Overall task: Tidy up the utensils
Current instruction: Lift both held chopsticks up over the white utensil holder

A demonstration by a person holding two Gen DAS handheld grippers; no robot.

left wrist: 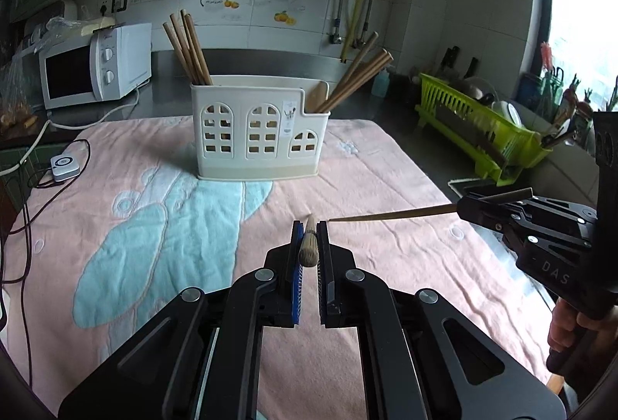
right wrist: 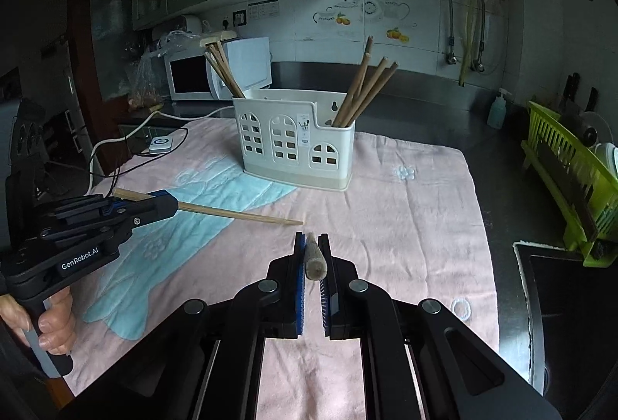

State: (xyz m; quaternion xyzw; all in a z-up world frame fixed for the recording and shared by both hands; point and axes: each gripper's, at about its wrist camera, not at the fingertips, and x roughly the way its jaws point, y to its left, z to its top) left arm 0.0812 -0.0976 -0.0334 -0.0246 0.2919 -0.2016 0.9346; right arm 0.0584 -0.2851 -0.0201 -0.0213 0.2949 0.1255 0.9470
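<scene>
We hold one chopstick in each gripper: the left gripper (left wrist: pixel 309 227) clamps a chopstick (left wrist: pixel 308 246) end-on, the right gripper (right wrist: pixel 312 238) another (right wrist: pixel 314 256), both aimed toward the utensil holder (left wrist: pixel 259 128) for dropping in among chopsticks already standing (left wrist: pixel 189 47).

A cream plastic holder (left wrist: pixel 259 134) with arched window cutouts stands upright at the far middle of the pink cloth. Wooden chopsticks lean out of its left end (left wrist: pixel 188 47) and its right end (left wrist: pixel 357 78). Nearer, two more chopsticks (left wrist: pixel 309 246) (left wrist: pixel 392 215) are held above the cloth, one in each gripper.
</scene>
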